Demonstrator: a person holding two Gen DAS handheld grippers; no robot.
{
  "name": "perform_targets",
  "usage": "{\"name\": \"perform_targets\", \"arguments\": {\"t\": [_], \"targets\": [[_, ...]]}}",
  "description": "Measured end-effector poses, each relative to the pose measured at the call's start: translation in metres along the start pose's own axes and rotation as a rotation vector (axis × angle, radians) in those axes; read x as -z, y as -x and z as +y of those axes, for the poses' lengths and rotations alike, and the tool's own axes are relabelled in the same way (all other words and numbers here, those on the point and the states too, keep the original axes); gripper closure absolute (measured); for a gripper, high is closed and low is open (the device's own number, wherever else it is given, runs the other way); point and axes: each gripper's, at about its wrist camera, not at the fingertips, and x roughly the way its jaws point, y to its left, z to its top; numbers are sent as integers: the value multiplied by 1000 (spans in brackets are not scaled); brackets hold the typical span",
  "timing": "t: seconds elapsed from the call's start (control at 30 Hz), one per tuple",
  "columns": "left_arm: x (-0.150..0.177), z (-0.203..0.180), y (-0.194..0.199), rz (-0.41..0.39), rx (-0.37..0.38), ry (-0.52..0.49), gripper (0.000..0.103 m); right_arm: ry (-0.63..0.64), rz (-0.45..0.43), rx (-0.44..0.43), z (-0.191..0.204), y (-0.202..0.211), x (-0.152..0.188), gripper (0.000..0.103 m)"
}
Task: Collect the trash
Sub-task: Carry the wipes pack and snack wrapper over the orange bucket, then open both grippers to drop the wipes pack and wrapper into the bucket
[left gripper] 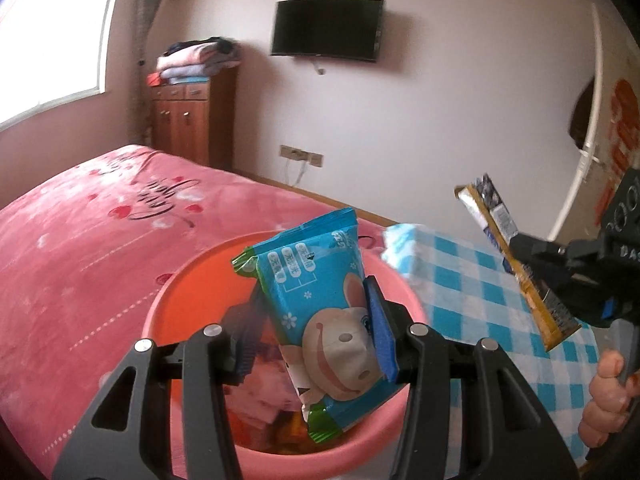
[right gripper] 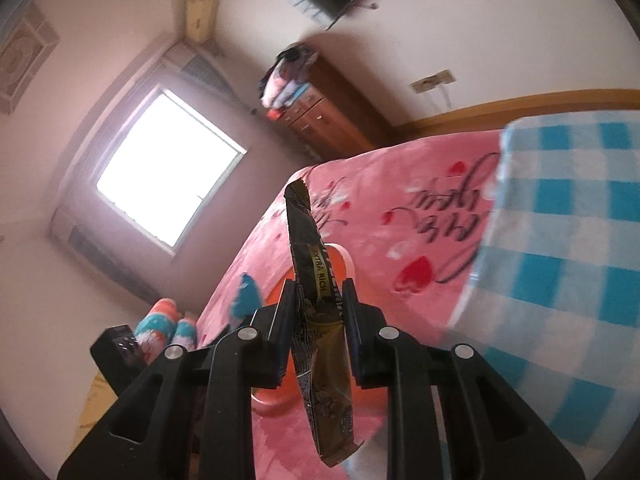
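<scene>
Two wrappers are up in the air here, one in each gripper. The left gripper (left gripper: 316, 328) is pinching a blue snack bag (left gripper: 320, 312) with a cartoon animal on it, its blue pad (left gripper: 380, 332) pressed flat against the bag's side. That bag hangs right over a pink basin (left gripper: 168, 300) sitting on the bed, and there's already some stuff lying in the bottom of the basin, too blurry to tell what.

The right gripper (right gripper: 318, 308) is clamped on a long thin gold and black stick packet (right gripper: 320, 340) that reads "EXTRA RICH", held by its middle so both ends stick out past the fingers. From the left wrist view you can see the same packet (left gripper: 516, 260) tilted, off to the right of the basin and above a blue and white checkered cloth (left gripper: 472, 280), with a hand (left gripper: 608, 396) on the gripper's handle.

The pink blanket (left gripper: 80, 240) has dark script lettering and red hearts. Further back: a wooden cabinet (left gripper: 188, 120) with folded clothes (left gripper: 196, 60) stacked on top, a TV (left gripper: 326, 28) on the wall, and a bright window (left gripper: 52, 36).
</scene>
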Motion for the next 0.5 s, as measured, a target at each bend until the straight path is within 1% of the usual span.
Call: {"name": "perform_targets", "arguments": {"t": [0.13, 0.27, 0.37, 0.4, 0.43, 0.47, 0.5], "targets": [[4, 17, -8, 19, -24, 38, 54, 6, 39, -32, 17, -31, -5, 78], [7, 25, -17, 40, -35, 56, 54, -21, 65, -66, 23, -56, -5, 76], [10, 30, -22, 48, -44, 74, 49, -37, 89, -84, 23, -71, -5, 75], [10, 32, -22, 42, -45, 78, 39, -42, 102, -82, 22, -77, -3, 69], [9, 35, -22, 34, -53, 84, 33, -47, 109, -76, 20, -80, -3, 58], [8, 38, -23, 25, -65, 89, 24, -54, 114, -73, 19, -82, -2, 52], [8, 39, -22, 16, -71, 89, 22, -65, 113, -71, 17, -82, 0, 45]]}}
